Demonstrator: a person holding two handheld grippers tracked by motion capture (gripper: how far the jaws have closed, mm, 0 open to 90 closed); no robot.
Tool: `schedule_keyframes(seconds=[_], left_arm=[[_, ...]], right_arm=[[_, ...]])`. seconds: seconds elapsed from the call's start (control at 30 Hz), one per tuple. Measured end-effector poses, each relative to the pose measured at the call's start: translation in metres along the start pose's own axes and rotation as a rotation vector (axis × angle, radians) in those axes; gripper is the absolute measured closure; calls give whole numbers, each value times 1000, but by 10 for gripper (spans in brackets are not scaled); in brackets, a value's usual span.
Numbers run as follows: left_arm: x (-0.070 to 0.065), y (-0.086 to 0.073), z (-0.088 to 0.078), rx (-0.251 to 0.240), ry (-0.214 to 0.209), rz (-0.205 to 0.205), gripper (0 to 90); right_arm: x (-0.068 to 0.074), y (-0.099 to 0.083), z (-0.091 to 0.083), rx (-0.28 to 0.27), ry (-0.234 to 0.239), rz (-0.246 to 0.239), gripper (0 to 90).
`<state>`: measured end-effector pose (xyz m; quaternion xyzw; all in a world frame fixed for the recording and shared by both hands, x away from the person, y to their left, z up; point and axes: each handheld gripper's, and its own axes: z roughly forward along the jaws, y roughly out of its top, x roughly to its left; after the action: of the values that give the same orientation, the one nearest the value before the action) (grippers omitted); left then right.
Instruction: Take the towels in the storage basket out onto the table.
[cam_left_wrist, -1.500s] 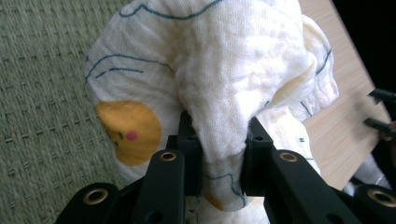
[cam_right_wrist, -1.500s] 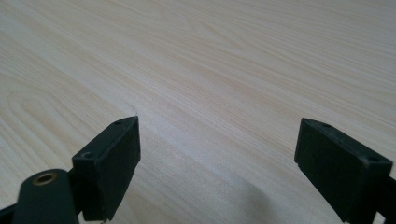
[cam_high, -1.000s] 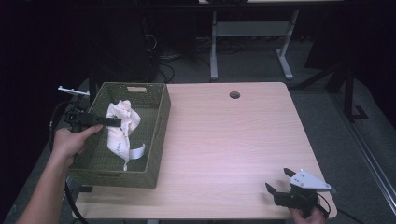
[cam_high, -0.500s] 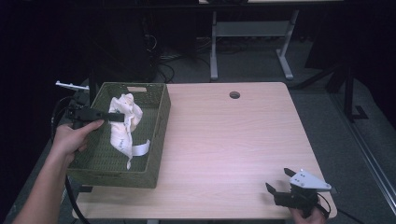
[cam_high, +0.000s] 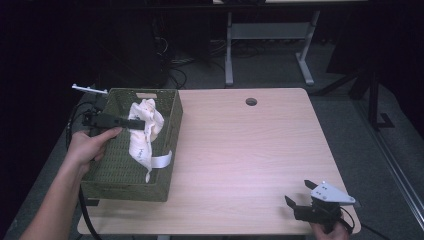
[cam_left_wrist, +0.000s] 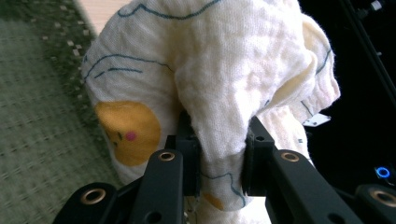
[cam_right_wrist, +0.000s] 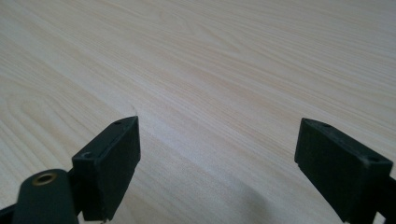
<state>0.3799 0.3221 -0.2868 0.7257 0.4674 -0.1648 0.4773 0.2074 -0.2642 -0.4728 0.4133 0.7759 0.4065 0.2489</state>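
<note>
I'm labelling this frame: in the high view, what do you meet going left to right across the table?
Left gripper → cloth it clamps, over the green basket → round hole in the table → right gripper.

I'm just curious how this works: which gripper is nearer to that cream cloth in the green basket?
The left. The left gripper is clamped on the cloth over the basket; the right gripper sits open at the table's near right corner, far from it.
</note>
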Motion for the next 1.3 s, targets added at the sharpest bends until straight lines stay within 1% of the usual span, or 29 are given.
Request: schedule_keyframes(seconds=[0.13,0.27,0.47,0.53,0.7,0.93,1.3], left_arm=[[-7,3,9,17,-15,20,728],[-13,6,20,35,-22,37,728],[-18,8,33,51,-36,45,728],[-21,9,38,62,-44,56,727],[-26,10,48,72,-53,63,727],[-36,16,60,91,-69,88,727],[-49,21,84,118,-90,105,727]], right_arm=[[0,0,0,-2,-1,0,139],[0,0,-1,-7,-2,0,138],[-1,0,-2,-10,-3,2,139],[-1,1,-2,-11,-4,1,139],[-1,1,-2,-11,-4,2,138],[-1,1,-2,-14,-4,2,139],[-2,1,-3,-20,-3,4,139]])
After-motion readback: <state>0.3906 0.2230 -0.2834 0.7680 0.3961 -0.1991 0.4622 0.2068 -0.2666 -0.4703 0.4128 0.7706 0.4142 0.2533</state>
